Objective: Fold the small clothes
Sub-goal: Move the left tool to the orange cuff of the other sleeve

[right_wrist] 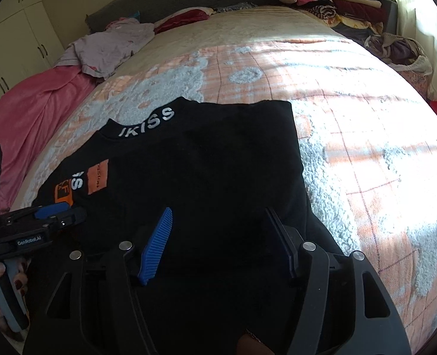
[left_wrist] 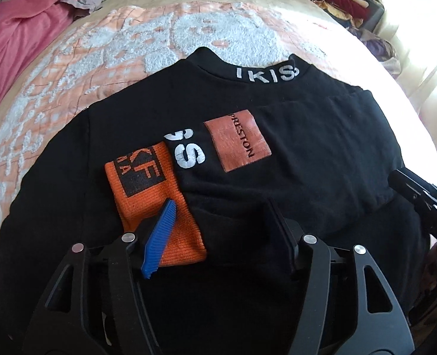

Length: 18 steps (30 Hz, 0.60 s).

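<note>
black sweatshirt (left_wrist: 248, 183) lies flat on the bed's fleecy peach-and-white blanket (right_wrist: 351, 136), collar pointing away with white lettering along the neckband (left_wrist: 267, 74). both sleeves look already folded inward: an orange ribbed cuff (left_wrist: 156, 204) rests across the chest beside a faded orange patch (left_wrist: 237, 140), and on the other side a straight vertical edge (right_wrist: 297, 148) suggests the sleeve there is tucked under or over the body. left gripper (left_wrist: 218, 224) hovers over the lower chest with its jaws spread wide, one blue pad (left_wrist: 159, 233) above the cuff, holding nothing. right gripper (right_wrist: 221, 236) is likewise spread and empty, over the lower body near the folded edge. judging by the thick knit, the garment should be soft, limp and moderately light; it will drape and sag from any pinch point, and the loose cuff may slide off when the cloth is lifted. the fleece beneath likely gives some friction, which helps the layers stay put. the sensible hold is probably the hem, hidden below both views, at its two corners, pinching all layers together so the bottom half can be carried up toward the collar. piles of other clothes (right_wrist: 331, 3) sit well apart at the far end.
</note>
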{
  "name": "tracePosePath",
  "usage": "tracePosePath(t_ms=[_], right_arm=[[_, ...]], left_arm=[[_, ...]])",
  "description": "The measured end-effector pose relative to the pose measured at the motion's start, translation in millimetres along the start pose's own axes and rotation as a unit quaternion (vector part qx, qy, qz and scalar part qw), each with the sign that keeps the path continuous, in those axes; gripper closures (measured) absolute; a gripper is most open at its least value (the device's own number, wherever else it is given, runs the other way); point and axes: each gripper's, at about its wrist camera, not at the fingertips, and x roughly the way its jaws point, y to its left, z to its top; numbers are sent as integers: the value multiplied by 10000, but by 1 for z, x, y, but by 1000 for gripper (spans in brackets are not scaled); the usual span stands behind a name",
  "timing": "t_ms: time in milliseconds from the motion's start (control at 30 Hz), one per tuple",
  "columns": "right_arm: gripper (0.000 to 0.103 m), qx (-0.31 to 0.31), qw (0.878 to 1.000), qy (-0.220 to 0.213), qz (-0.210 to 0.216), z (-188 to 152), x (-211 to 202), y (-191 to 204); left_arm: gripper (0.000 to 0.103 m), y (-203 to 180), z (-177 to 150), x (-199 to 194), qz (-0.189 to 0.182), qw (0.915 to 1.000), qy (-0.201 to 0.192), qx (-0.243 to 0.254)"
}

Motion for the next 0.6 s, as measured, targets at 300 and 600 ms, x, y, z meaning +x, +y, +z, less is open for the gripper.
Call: tracePosePath(t_ms=[300,600], right_arm=[[40,224,9996,34,170,-5,-1,-8],[25,117,9989,-291,335,-13,-29,5]], left_arm=[[46,2,-5,-6,58,9999,-138,-41],[28,14,-27,-35,248,9973,-588,-363]])
